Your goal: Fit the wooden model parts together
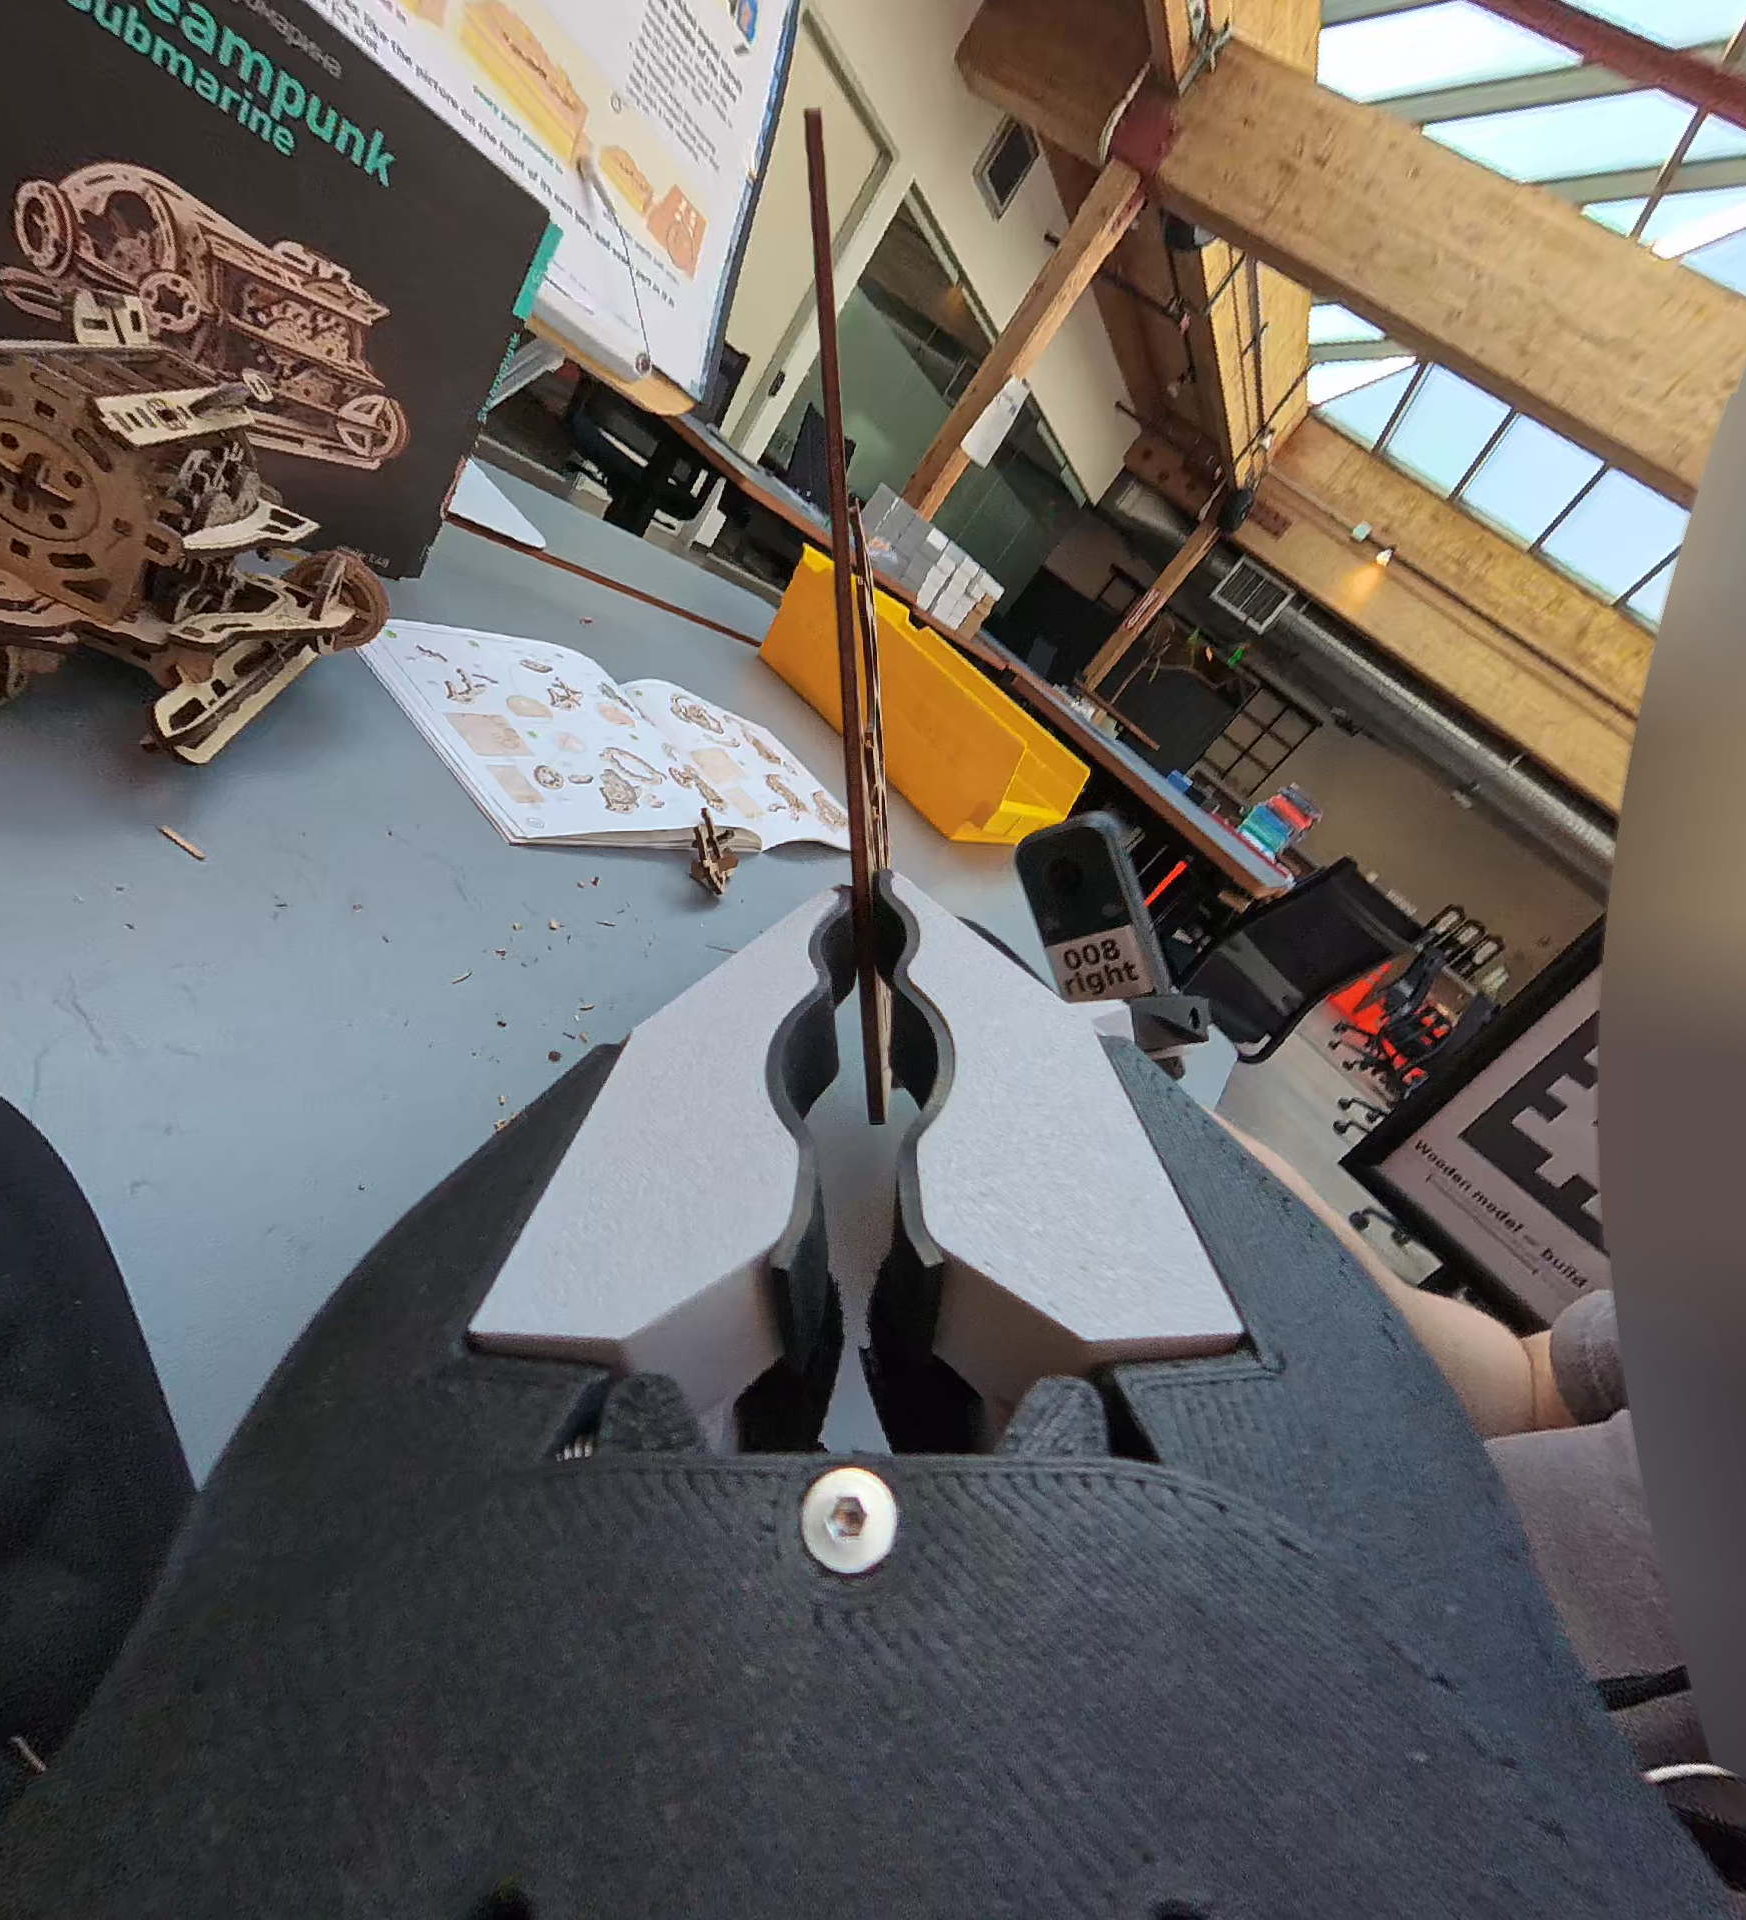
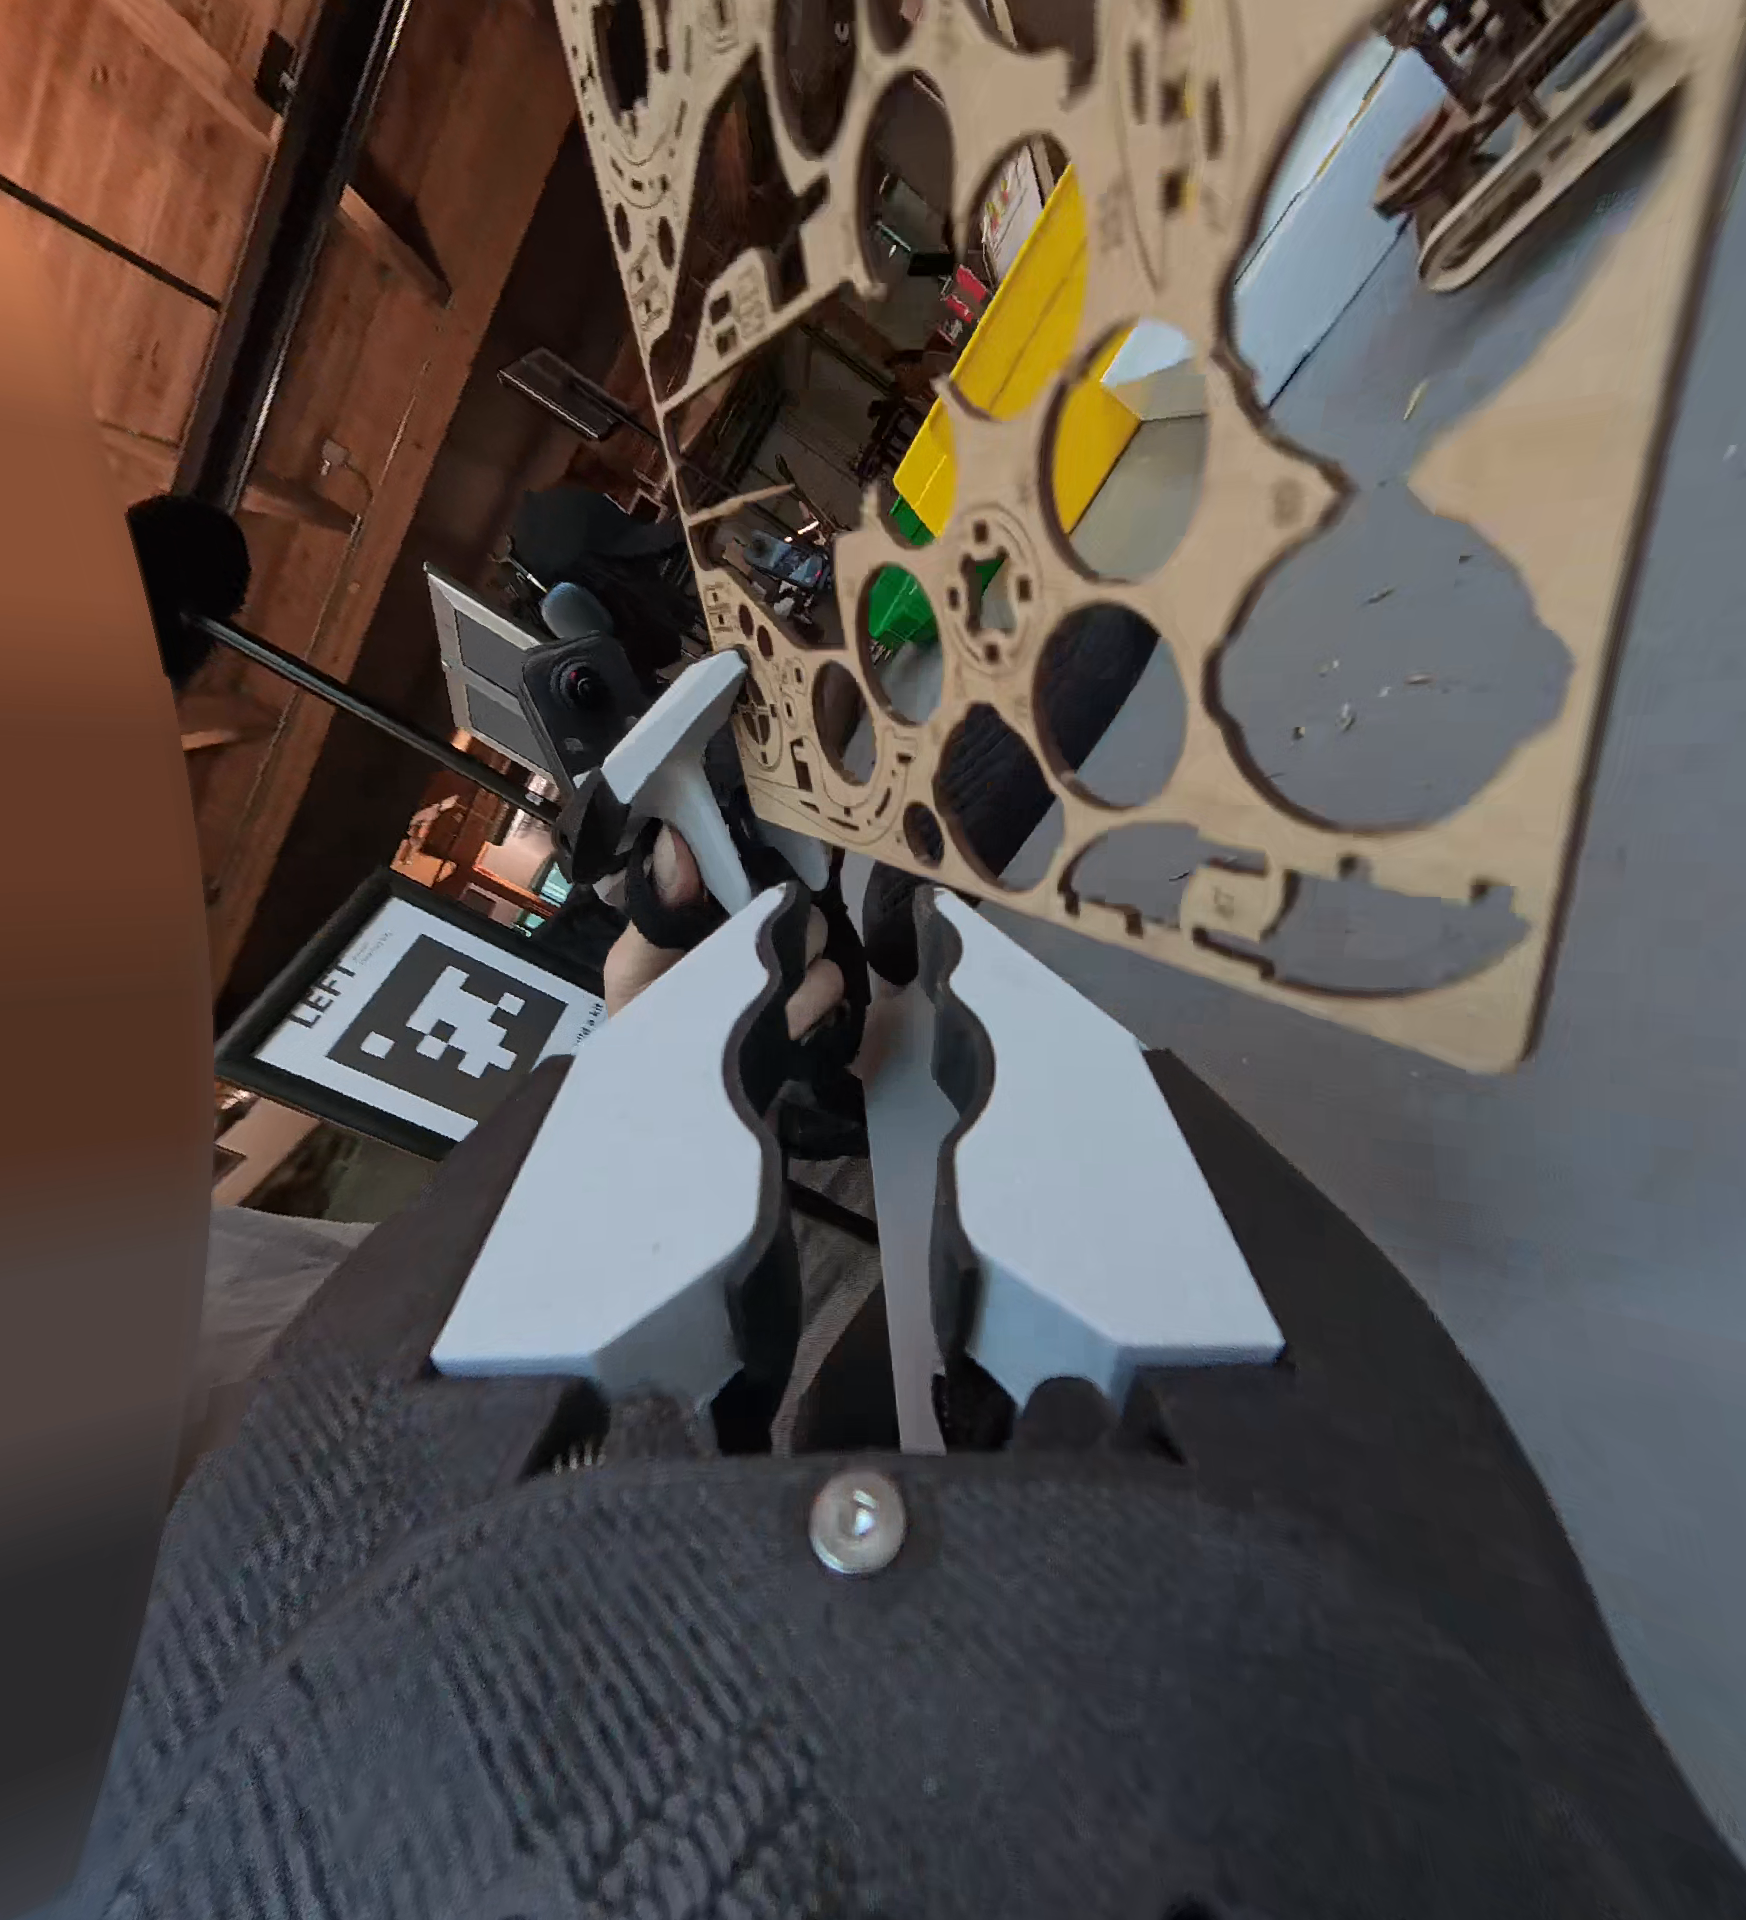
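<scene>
Jaws on the left gripper (image 1: 874,914) are pinched down on a thin wooden parts sheet (image 1: 841,540), seen dead edge-on from its own camera, so it's basically just a dark upright sliver rising from between the fingertips. Over on the right wrist view you get the flat face of the sheet (image 2: 1451,499), full of punched-out holes where pieces have already come out, and the top of it runs off frame. The right gripper (image 2: 853,904) has its jaws parted with nothing between them, sitting just below the sheet's bottom edge, though I can't tell if it's touching. The left one shows up in that view too (image 2: 734,665), clamped on the sheet's near edge, a gloved hand behind it mostly hidden. The half-built wooden model (image 1: 90,540) sits on the grey table (image 1: 225,987) well off to the left, cut off at the frame edge, with the kit's black box (image 1: 256,239) standing behind it. An open instruction booklet (image 1: 599,738) lies nearby with a tiny wooden piece (image 1: 713,852) at its front edge, too small to make out properly. A yellow bin (image 1: 942,707) is further back, partly hidden by the sheet.
</scene>
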The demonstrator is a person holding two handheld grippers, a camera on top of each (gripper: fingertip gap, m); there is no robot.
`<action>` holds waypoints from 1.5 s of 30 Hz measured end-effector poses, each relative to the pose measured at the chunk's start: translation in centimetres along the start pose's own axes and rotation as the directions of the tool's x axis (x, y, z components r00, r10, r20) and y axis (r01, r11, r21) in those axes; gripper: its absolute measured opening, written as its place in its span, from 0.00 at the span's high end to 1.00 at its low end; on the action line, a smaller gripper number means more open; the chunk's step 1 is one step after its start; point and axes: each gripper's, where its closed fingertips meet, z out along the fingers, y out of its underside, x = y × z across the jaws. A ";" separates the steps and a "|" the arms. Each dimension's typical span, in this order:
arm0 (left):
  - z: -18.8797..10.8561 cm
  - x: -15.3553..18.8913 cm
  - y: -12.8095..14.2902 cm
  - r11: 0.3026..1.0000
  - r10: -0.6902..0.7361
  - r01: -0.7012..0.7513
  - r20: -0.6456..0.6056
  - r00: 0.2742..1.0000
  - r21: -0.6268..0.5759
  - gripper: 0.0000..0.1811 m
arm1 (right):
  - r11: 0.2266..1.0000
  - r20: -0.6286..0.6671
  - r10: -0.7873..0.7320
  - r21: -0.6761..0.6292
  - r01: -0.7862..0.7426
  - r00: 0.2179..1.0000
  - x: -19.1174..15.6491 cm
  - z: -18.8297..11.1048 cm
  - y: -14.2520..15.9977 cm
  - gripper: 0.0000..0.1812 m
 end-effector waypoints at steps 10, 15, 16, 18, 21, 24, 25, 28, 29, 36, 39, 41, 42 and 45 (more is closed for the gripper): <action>-0.6 1.3 -1.9 0.981 -0.125 0.143 -0.137 0.983 0.131 1.00 | 0.964 0.113 0.084 0.241 -0.109 0.990 -0.1 -0.6 -4.0 0.77; -0.3 1.6 -0.8 0.991 -0.126 0.133 -0.181 0.975 0.027 1.00 | 0.958 0.222 0.058 0.262 -0.117 0.973 -1.4 -1.6 -4.7 0.95; -0.3 1.7 -0.7 0.992 -0.120 0.124 -0.189 0.975 0.009 1.00 | 0.960 0.252 0.060 0.251 -0.125 0.966 -1.8 -1.7 -4.6 0.99; -0.6 1.8 -0.9 0.993 -0.115 0.115 -0.212 0.970 -0.016 1.00 | 0.968 0.271 0.055 0.223 -0.118 0.961 -2.4 -1.6 -4.1 1.00; -0.9 2.0 -1.5 0.994 -0.106 0.105 -0.244 0.964 -0.016 1.00 | 0.974 0.290 0.031 0.205 -0.094 0.957 -3.0 -1.4 -3.4 1.00; -0.9 1.9 -2.0 0.996 -0.083 0.085 -0.228 0.970 -0.003 0.98 | 0.973 0.288 0.031 0.212 -0.095 0.957 -3.1 -1.1 -3.3 1.00; -0.8 1.8 -2.0 0.997 -0.079 0.080 -0.223 0.972 -0.005 0.99 | 0.970 0.290 0.042 0.216 -0.108 0.956 -3.0 -1.1 -3.3 1.00; -0.9 2.0 -2.2 0.998 -0.060 0.058 -0.221 0.973 -0.017 1.00 | 0.969 0.310 0.066 0.206 -0.135 0.948 -3.1 -0.9 -3.1 1.00; -0.9 2.1 -2.2 0.998 -0.057 0.052 -0.221 0.974 -0.030 1.00 | 0.971 0.310 0.066 0.199 -0.132 0.949 -3.2 -0.9 -3.0 1.00; -2.1 1.3 -3.5 0.996 -0.003 -0.013 -0.188 0.982 -0.083 1.00 | 0.971 0.165 0.122 0.185 -0.152 0.979 -1.3 -1.9 -2.1 0.83; -2.5 0.6 -3.9 0.984 0.027 -0.056 -0.173 0.984 -0.167 1.00 | 0.982 0.002 0.037 0.184 -0.037 0.999 -0.3 -3.0 -1.7 0.80; -2.6 0.4 -4.2 0.972 0.037 -0.077 -0.181 0.983 -0.222 1.00 | 0.977 -0.081 -0.054 0.202 0.070 0.995 -0.4 -4.0 -2.1 0.80; -2.6 0.3 -4.3 0.965 0.043 -0.090 -0.187 0.981 -0.246 1.00 | 0.969 -0.118 -0.104 0.212 0.127 0.988 -0.6 -4.5 -2.6 0.80; -2.1 -0.5 -4.1 0.922 0.073 -0.140 -0.191 0.979 -0.362 1.00 | 0.925 -0.199 -0.273 0.212 0.314 0.941 -1.7 -5.5 -4.8 0.81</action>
